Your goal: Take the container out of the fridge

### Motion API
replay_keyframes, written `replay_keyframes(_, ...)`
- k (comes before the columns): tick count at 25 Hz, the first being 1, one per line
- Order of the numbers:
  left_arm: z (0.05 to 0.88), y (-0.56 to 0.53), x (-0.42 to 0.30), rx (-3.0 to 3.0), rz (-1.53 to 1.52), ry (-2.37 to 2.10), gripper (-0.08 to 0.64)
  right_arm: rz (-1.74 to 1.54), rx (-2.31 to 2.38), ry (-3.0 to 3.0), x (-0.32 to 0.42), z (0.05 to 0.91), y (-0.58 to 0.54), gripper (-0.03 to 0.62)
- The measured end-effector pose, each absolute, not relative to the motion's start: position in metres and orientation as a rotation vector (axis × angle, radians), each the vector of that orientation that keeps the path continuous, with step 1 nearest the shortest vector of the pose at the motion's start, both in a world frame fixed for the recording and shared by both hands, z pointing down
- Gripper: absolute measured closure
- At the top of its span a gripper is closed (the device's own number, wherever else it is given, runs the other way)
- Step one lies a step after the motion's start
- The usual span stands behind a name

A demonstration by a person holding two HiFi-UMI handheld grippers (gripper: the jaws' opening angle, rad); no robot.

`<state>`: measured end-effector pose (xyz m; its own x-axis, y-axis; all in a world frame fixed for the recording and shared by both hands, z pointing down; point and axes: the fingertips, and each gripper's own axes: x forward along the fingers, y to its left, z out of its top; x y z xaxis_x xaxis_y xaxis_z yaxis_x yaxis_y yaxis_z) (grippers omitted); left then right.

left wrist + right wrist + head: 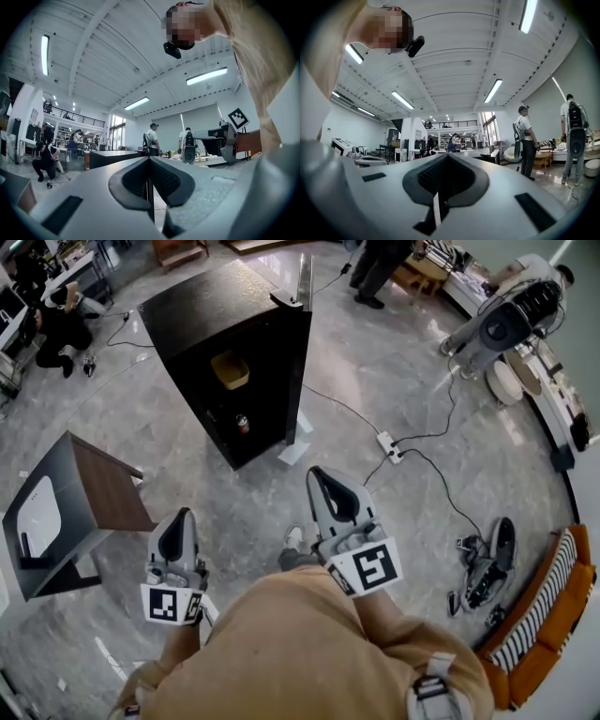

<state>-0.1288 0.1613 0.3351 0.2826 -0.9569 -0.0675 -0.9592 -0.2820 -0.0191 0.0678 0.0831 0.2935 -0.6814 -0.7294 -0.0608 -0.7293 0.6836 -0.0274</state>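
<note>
A black fridge (202, 329) stands on the floor ahead with its door (303, 296) swung open to the right. On its upper shelf sits a yellow container (230, 369), and a small red can (242, 424) stands lower down. Both grippers are held close to the person's body, well short of the fridge. My left gripper (178, 521) is shut with nothing between its jaws, and its tips (149, 161) meet in the left gripper view. My right gripper (330, 479) is likewise shut and empty, its tips (446, 159) together, pointing up toward the ceiling.
A low dark table (94, 488) with a white item (39, 512) stands at the left. A power strip (389, 446) and cables trail right of the fridge. Shoes (487, 568) and an orange sofa (553, 615) lie at the right. People (61, 329) and a white machine (506, 324) are further off.
</note>
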Motion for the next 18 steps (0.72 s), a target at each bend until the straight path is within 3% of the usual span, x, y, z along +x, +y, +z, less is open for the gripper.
replay_keyframes(18,0.345,0.040,-0.093,-2.400,-0.081,1.917,0.560,-0.098,-1.076,2.846,0.089,0.300,-0.038,0.592)
